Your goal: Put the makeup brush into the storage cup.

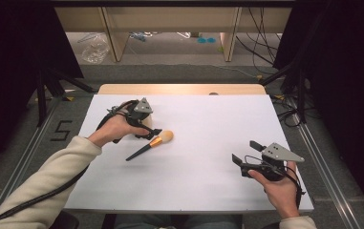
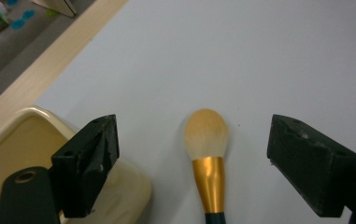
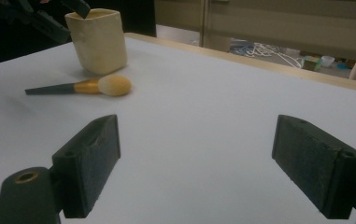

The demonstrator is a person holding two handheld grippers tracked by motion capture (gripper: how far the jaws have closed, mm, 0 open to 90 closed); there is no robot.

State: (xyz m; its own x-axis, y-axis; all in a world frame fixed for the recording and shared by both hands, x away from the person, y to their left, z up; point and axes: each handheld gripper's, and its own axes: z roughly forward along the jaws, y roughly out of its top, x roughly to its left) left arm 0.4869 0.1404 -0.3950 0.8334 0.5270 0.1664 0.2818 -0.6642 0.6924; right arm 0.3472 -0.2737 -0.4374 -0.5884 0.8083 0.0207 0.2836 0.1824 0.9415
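Brush flat on the white table, left of centre, bristle head pointing toward the far right, dark handle running back toward the near left. Gold ferrule sits between head and handle. Cream cup stands upright just beside the brush head, on its far side as the right gripper view shows it.

Left gripper hangs over the brush head end. In the left gripper view the fingers stand wide with the brush head and ferrule between them, neither pad touching it. One finger sits over the cup rim.

Right gripper is well apart from the brush, at the near right of the table, held in the person's hand. Its fingers are wide too, nothing between them but bare table.
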